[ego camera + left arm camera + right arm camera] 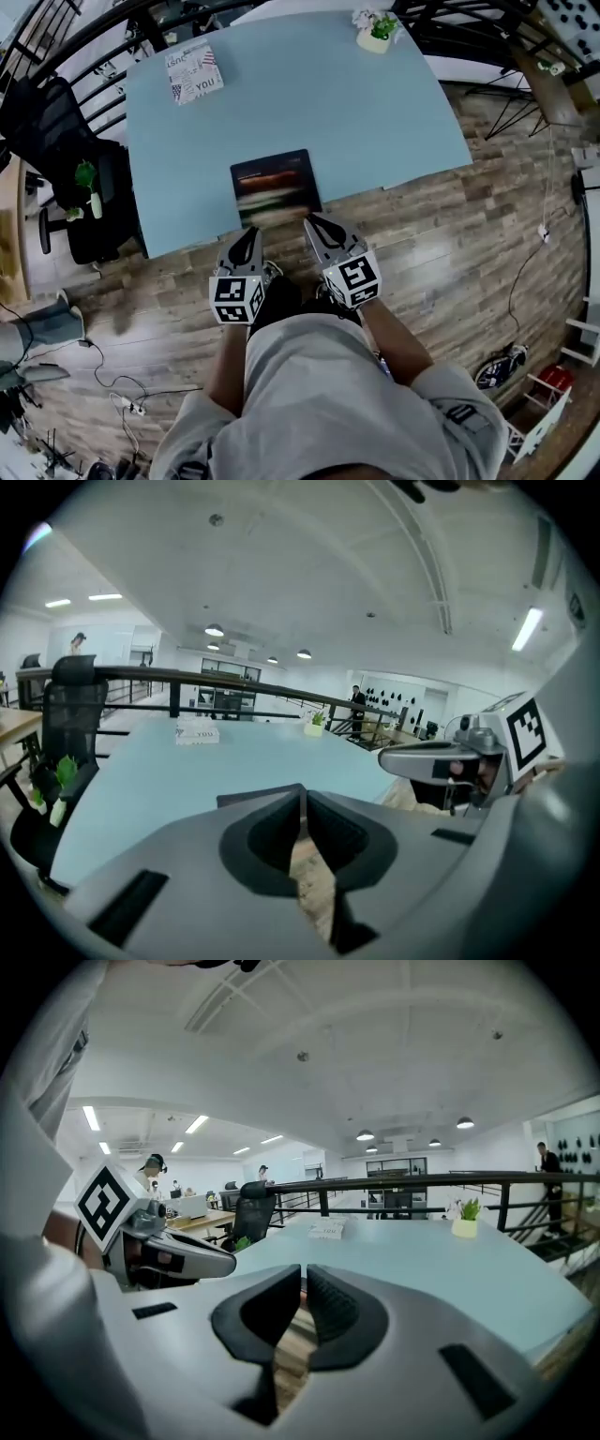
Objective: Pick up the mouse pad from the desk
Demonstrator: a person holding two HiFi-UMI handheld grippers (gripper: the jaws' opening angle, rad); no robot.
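Note:
A dark rectangular mouse pad [275, 184] lies flat at the near edge of the light blue desk [375, 112]. Both grippers hover over the wooden floor just short of that edge. My left gripper [251, 233] points at the pad's near left corner, my right gripper [312, 222] at its near right corner. Neither touches the pad. In the left gripper view the jaws [302, 791] are shut with nothing between them, and a strip of the pad [251, 797] shows just beyond. The right gripper [304, 1271] also has its pads together and empty.
A printed box [194, 72] sits at the desk's far left and a small potted plant [377, 30] at the far edge. A black office chair [70, 164] stands left of the desk. A dark railing [112, 37] runs behind it. Cables lie on the floor.

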